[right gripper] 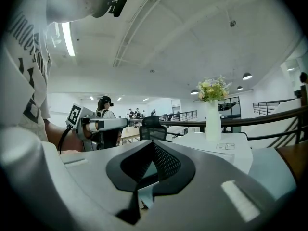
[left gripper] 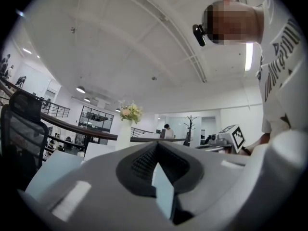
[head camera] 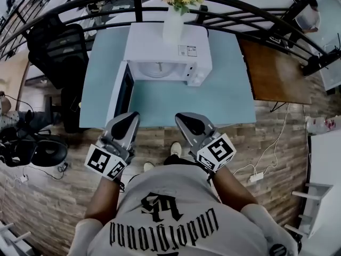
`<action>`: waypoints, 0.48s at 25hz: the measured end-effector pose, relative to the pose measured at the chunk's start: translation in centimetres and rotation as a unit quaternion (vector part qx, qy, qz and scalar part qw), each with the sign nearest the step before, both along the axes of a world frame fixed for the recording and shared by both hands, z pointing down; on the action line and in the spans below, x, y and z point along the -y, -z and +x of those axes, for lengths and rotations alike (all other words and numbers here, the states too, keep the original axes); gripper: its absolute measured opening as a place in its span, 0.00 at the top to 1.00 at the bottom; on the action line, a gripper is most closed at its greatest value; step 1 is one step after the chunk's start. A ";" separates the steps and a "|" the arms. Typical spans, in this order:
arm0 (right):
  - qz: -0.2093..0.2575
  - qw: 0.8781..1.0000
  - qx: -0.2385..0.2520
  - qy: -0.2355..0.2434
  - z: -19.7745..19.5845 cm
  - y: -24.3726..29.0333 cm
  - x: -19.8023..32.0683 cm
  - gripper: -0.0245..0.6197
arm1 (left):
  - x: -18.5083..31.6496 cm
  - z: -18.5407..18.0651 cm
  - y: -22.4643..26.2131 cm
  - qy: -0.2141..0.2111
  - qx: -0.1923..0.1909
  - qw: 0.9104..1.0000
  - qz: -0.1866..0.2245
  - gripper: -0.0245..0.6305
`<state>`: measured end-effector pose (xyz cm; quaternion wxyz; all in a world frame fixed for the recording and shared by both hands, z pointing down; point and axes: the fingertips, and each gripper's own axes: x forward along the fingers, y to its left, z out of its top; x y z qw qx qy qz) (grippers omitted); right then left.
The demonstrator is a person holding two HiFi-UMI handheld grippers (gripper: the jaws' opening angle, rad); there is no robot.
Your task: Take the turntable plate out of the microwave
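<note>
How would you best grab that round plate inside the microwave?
By its near rim, coming straight in through the open front. The turntable plate lies flat inside the microwave, whose door hangs open at left, so probably only that front edge can be pinched.

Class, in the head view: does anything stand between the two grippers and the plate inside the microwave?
Nothing visible does. The microwave door is swung open to the left, the plate shows inside, and only bare table lies between it and the left gripper and right gripper. The vase sits on top, out of the way.
</note>
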<state>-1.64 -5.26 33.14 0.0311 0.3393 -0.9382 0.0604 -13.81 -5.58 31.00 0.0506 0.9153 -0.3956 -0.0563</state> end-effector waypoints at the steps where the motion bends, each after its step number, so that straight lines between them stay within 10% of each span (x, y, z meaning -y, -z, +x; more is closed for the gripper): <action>1: -0.003 1.000 0.003 0.003 0.5 -0.2 0.9 0.96 | 0.8 0.4 -0.1 0.005 -0.002 1.000 -0.001 0.89; 12: -0.017 0.998 -0.014 0.063 4.6 -1.7 9.2 0.95 | 9.3 5.0 -1.4 0.067 -0.019 0.998 -0.006 0.89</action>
